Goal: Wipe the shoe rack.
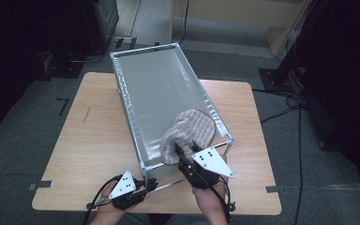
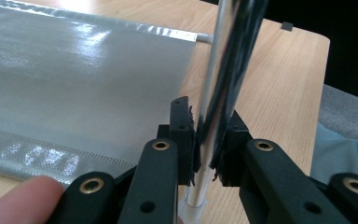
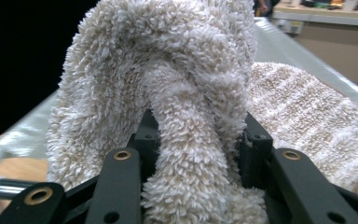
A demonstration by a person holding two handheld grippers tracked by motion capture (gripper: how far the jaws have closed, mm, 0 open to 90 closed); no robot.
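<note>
Right gripper (image 1: pixel 186 152) jaws pinch fold of towel (image 1: pixel 189 133); towel draped over near end of rack (image 1: pixel 168 49), partly spread on mesh. Left gripper (image 1: pixel 151 184) jaws clamp rack's metal leg (image 2: pixel 208 116), steadying it. Judged midway: spreading flat remains. One towel, one rack, one table (image 1: pixel 89 140).

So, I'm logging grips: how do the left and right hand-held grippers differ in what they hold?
The left hand-held gripper clamps a thin, rigid metal rod of the frame; the right hand-held gripper pinches a thick, soft towel. The left sits at the frame's near corner, the right over its mesh top. Both are shut on something.
</note>
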